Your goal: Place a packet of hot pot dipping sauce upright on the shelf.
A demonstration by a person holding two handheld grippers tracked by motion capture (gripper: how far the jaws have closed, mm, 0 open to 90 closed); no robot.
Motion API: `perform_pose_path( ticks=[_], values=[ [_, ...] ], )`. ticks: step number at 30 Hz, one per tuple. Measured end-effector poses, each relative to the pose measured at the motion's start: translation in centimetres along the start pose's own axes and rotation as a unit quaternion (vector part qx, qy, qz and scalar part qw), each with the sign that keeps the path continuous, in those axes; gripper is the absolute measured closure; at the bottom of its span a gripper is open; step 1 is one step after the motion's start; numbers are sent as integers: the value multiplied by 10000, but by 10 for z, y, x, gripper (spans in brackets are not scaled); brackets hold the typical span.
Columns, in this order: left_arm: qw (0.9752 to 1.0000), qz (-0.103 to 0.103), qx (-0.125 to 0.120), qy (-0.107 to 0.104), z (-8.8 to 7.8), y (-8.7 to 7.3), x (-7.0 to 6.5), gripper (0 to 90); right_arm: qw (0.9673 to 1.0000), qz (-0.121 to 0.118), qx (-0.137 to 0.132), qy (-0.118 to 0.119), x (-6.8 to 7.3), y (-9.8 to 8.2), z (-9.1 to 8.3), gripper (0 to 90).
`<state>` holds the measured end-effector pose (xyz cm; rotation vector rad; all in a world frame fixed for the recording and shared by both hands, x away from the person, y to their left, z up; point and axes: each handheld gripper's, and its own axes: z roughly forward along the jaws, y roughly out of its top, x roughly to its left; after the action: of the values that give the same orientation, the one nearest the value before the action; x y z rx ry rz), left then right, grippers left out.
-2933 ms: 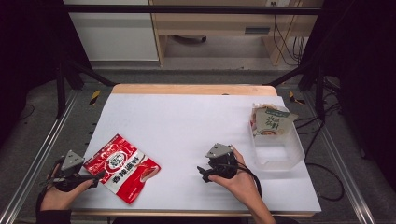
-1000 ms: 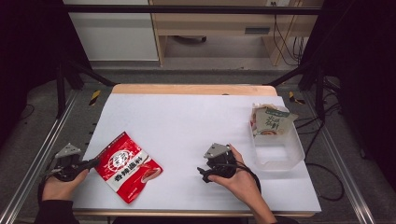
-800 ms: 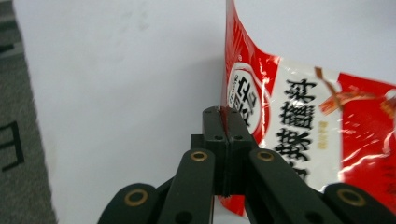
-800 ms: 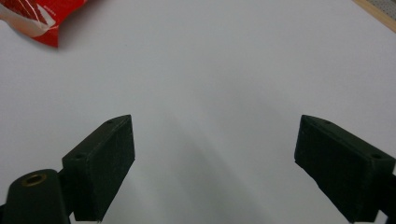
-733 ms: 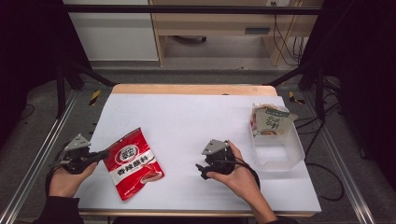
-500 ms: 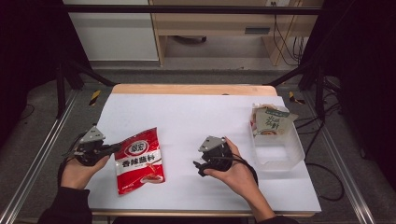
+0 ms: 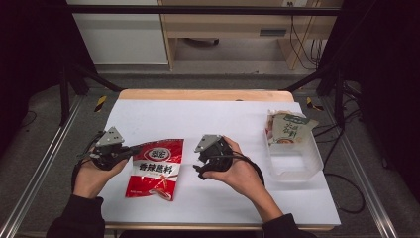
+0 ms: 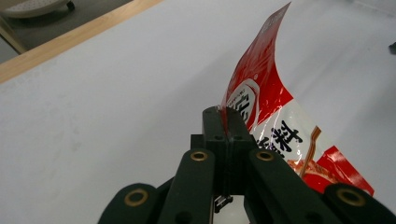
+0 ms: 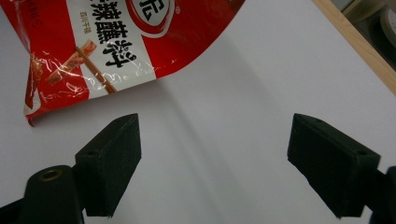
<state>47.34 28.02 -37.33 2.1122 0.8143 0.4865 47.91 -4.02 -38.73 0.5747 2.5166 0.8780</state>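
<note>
while left gripper pinches red packet edge, right gripper jaws wide, just been closing, nothing between.

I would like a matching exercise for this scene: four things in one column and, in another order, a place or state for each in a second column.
1. left tongs
2. right tongs
3. red glossy snack pouch
4. clear plastic tub

a. open, nothing between the jaws
b. at the table's right side, holding a beige packet
c. shut on the pouch's edge
d. between the two hands, lifted at one edge

Pairs: 1-c, 2-a, 3-d, 4-b
</note>
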Motion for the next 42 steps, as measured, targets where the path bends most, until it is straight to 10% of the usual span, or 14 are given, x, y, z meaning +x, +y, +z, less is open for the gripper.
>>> perform_pose_path(
  ticks=[20,42],
  values=[
    [9998,141,-116,2,-6,8,-8,900,9982,-245,163,527,-7,66,30,337],
    [9998,-7,-207,27,-12,7,-3,900,9923,-642,282,1020,-6,79,48,867]
  ],
)
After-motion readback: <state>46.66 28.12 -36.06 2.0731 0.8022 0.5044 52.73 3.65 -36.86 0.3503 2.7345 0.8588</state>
